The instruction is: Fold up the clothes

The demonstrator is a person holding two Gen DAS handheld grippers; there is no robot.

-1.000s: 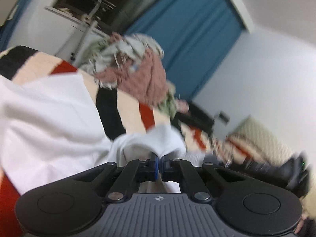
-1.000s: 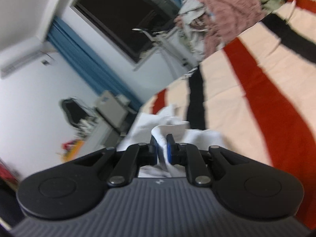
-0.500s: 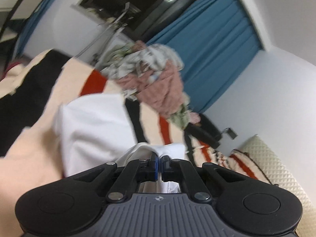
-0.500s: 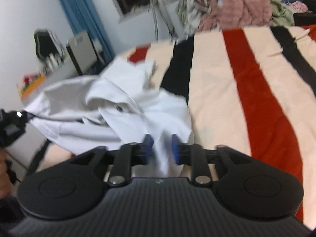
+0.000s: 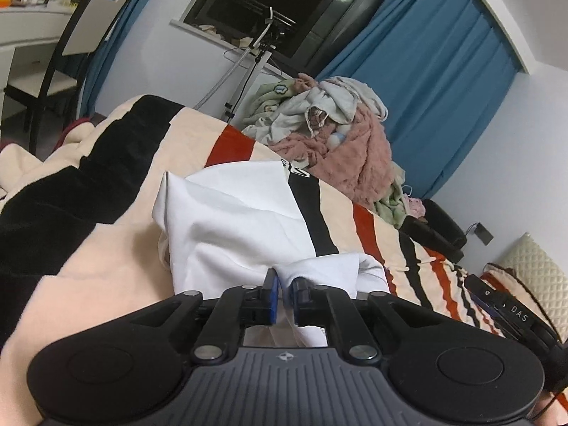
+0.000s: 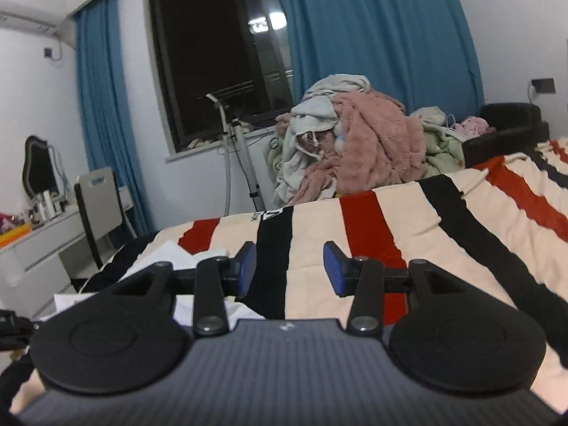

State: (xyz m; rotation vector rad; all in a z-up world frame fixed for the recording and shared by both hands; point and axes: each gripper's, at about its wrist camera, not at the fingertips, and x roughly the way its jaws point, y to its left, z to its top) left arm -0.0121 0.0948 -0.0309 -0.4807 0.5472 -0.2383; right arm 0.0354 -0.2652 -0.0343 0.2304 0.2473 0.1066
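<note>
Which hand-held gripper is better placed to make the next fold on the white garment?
Left, probably. The left hand-held gripper is pinching the white garment, with cloth between its nearly closed fingers. The right hand-held gripper is open and empty over the striped blanket, so it must regrasp first.

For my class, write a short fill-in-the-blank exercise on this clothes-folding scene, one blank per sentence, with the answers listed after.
1. The left gripper is pinching a fold of the ____ garment.
2. The right gripper has its fingers ____, with nothing between them.
3. The pile of clothes sits in front of the ____ curtain.
4. The blanket has red and ____ stripes on cream.

Answers: white; open; blue; black
</note>
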